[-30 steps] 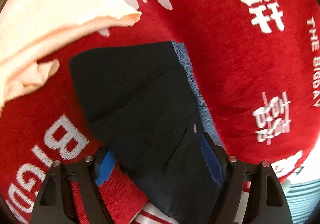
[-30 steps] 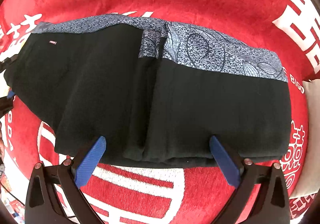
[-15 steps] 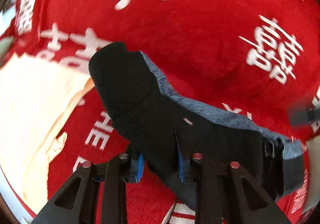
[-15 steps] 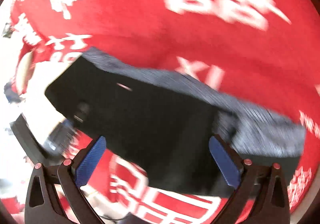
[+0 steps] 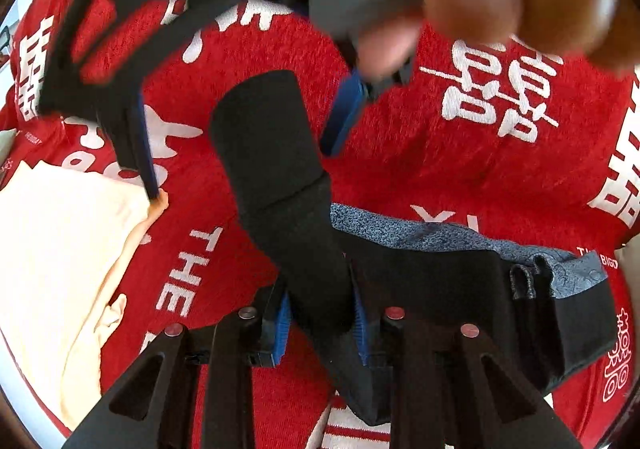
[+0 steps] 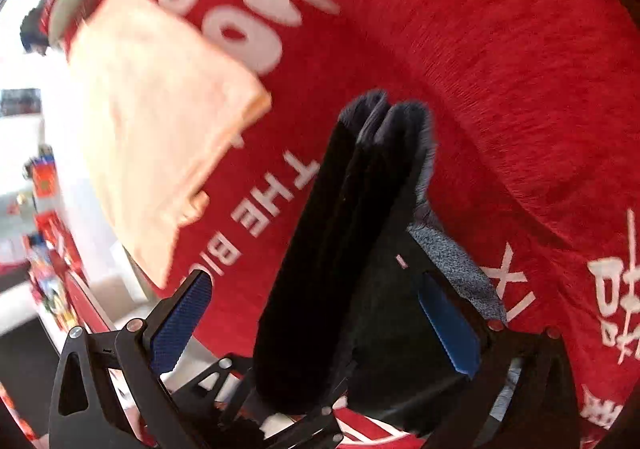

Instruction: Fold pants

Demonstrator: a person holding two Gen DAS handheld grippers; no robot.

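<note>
The folded black pants with a blue-grey patterned waistband are lifted at one end above the red cloth. My left gripper is shut on the pants' edge, which sticks up between its blue pads. My right gripper shows in the left wrist view, open, its fingers either side of the raised pants end without touching. In the right wrist view my right gripper is open with the pants standing between its pads.
A red cloth with white lettering covers the surface. A folded cream garment lies to the left and also shows in the right wrist view. The cloth's edge and room clutter are at far left.
My left gripper closed on the pants' edge and lifted that end. My right gripper swung over from the long side to straddle the raised end, still open.
</note>
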